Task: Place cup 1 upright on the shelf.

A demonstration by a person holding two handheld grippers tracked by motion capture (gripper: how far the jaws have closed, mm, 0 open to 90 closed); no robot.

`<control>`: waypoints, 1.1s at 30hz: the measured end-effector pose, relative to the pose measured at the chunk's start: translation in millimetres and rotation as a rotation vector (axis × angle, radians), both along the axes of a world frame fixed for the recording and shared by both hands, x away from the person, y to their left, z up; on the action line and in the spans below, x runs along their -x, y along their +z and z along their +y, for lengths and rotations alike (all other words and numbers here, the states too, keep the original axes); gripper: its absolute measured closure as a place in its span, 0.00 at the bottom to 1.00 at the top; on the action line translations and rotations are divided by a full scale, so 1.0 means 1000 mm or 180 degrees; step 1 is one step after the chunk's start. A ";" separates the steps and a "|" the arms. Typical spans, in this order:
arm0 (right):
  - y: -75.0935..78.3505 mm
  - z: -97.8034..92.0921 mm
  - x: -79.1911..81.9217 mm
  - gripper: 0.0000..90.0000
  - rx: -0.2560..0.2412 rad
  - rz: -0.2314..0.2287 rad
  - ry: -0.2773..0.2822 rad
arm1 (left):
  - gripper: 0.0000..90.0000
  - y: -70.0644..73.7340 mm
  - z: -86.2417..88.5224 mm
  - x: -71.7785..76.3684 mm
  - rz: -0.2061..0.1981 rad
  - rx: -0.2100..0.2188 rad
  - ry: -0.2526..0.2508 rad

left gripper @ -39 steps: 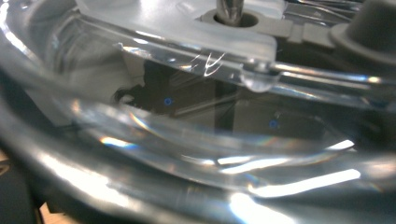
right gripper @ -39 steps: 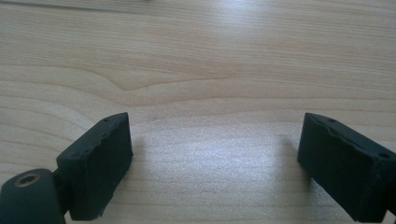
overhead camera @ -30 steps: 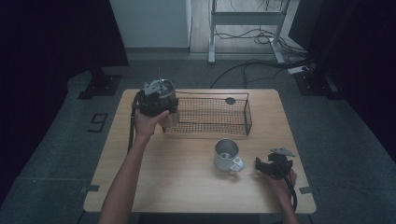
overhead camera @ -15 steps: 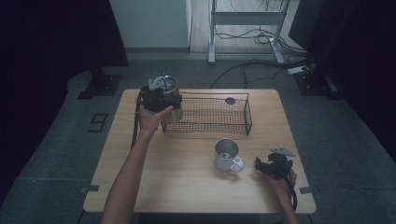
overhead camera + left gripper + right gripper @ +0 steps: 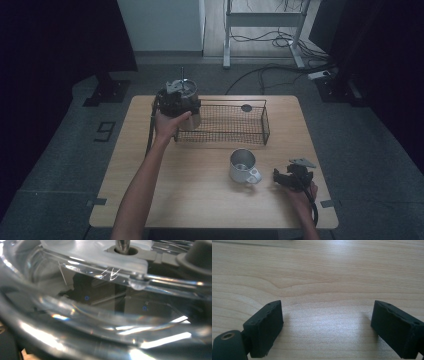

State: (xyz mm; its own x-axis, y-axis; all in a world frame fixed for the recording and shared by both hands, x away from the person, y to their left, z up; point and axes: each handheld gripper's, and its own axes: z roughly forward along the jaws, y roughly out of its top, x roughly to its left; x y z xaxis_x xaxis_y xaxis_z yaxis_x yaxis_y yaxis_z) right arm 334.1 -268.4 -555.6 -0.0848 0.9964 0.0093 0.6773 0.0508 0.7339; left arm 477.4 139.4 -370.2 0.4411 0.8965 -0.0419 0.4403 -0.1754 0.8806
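Table [image 5: 200, 200]: light wood, seen whole in the high view; its grain runs across the right gripper view too [image 5: 324, 272].
Wire basket [image 5: 225, 122]: long, dark mesh, standing on the far half of the table, with a small dark round thing [image 5: 246, 107] at its far right end.
Glass jug [image 5: 186, 102]: clear, with a lid and a thin metal rod standing up from the lid; it is at the left end of the basket, held above or just at the rim, and I cannot tell whether it touches the mesh. In the left gripper view its clear curved wall [image 5: 100, 315] sits right against the camera, with the pale lid and the rod's foot [image 5: 123, 245] at the top.
Left gripper [image 5: 172, 102]: raised at the basket's left end, with the person's hand wrapped round it, pressed up against the jug; its jaws are hidden behind the glass, so I cannot tell how far they are closed, though the jug appears carried by it.
Metal mug [image 5: 243, 166]: upright on the table, open top up, handle towards the near right, well apart from the basket.
Right gripper [image 5: 292, 177]: low at the near right of the table, near the mug but not touching it; its jaws stand wide apart with nothing between them [image 5: 327, 327], over bare wood.
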 end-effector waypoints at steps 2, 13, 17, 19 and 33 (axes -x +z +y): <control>0.000 0.000 0.000 0.12 0.0001 0.0000 0.0000 | 0.04 0.002 -0.001 -0.001 -0.0013 0.0011 0.0003; 0.000 0.000 0.000 0.12 -0.0001 0.0000 -0.0001 | 0.04 0.000 -0.008 -0.012 0.0008 -0.0036 0.0008; 0.000 0.000 0.000 0.12 -0.0001 0.0000 -0.0001 | 0.04 -0.002 -0.010 -0.016 0.0020 -0.0053 0.0020; 0.000 0.000 0.000 0.12 -0.0002 -0.0001 -0.0001 | 0.04 -0.003 -0.011 -0.018 0.0024 -0.0050 0.0023; 0.000 0.000 0.000 0.12 -0.0001 0.0000 -0.0001 | 0.04 -0.013 -0.014 -0.030 0.0060 -0.0035 0.0057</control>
State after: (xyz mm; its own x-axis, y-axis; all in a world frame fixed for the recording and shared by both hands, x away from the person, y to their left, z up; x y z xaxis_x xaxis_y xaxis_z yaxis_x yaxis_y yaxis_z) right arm 334.1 -268.4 -555.6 -0.0846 0.9964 0.0096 0.6773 0.0504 0.7340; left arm 507.1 125.6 -383.0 0.4242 0.9047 -0.0402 0.4599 -0.1770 0.8701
